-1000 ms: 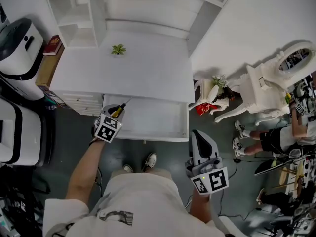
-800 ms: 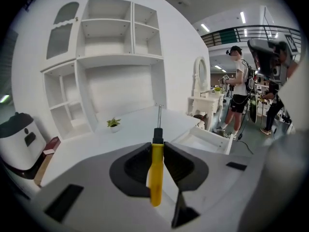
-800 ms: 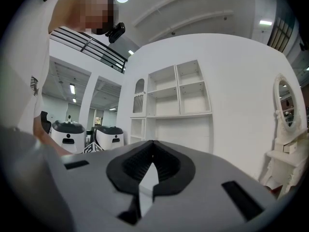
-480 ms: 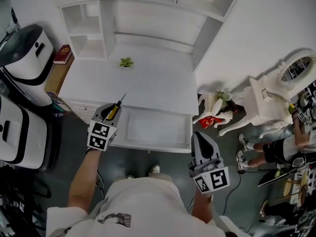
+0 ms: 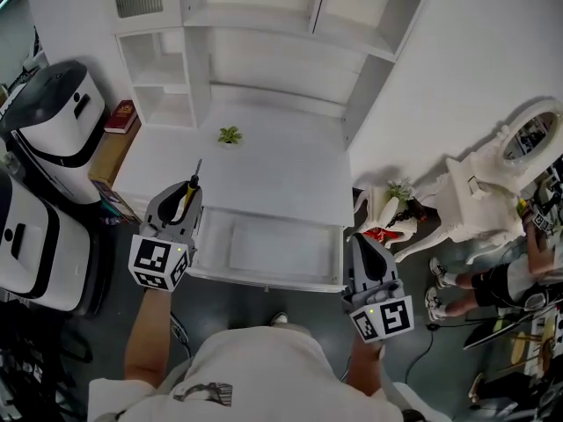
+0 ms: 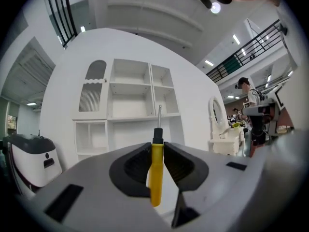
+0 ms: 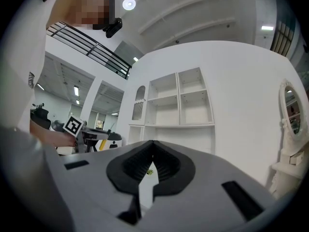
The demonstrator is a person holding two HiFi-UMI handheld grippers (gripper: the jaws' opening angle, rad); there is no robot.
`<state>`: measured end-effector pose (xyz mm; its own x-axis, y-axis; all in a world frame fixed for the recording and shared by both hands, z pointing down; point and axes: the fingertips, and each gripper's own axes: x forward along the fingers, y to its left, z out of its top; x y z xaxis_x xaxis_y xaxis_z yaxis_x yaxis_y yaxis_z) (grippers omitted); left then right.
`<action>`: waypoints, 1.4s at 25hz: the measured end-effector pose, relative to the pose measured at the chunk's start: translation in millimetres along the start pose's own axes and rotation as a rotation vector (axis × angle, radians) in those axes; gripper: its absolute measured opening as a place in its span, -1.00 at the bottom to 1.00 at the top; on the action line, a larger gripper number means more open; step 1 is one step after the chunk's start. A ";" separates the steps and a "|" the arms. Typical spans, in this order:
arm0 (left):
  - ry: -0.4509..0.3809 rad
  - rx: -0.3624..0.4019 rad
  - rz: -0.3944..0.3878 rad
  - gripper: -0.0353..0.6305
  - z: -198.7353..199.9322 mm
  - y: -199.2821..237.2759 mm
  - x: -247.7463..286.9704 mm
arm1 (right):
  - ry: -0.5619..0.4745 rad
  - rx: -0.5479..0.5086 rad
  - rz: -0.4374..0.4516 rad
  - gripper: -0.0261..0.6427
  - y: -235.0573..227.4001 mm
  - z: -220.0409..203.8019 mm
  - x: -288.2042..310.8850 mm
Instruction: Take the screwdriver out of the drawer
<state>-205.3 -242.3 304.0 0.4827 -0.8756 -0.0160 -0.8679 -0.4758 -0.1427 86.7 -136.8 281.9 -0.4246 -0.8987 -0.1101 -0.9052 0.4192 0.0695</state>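
Shelf unit (image 5: 264,25): white, at 12 o'clock above the desk.
Desk (image 5: 264,174): white top.
Drawer (image 5: 281,253): pulled open at the desk's 6 o'clock edge.
Left gripper (image 5: 180,204): at the drawer's 9 o'clock, clamped on the screwdriver's handle.
Right gripper (image 5: 362,241): at the drawer's 3 o'clock, jaws together with nothing between them.
Screwdriver (image 5: 187,195): yellow handle, out of the drawer, shaft aimed toward 1 o'clock in the head view.
Plant (image 5: 230,134): small and green on the desk, at 1 o'clock from the screwdriver's tip.
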 end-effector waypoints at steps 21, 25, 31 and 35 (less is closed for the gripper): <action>-0.265 0.005 0.214 -0.63 109.7 14.9 -90.6 | -0.029 -0.020 -0.079 -0.89 -64.1 18.1 -9.7; -0.273 -0.024 0.235 -0.63 105.6 14.6 -94.7 | -0.027 -0.021 -0.075 -0.89 -66.7 18.8 -11.4; -0.306 -0.077 0.246 -0.63 114.5 8.3 -106.2 | -0.017 -0.020 -0.078 -0.89 -68.7 17.1 -17.4; -0.322 -0.101 0.249 -0.63 115.7 -2.4 -114.6 | -0.003 -0.015 -0.090 -0.89 -71.7 9.3 -25.9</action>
<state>-245.0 -131.1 191.7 0.2546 -0.9019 -0.3489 -0.9621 -0.2726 0.0027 162.5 -142.4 270.6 -0.3416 -0.9322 -0.1194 -0.9394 0.3348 0.0737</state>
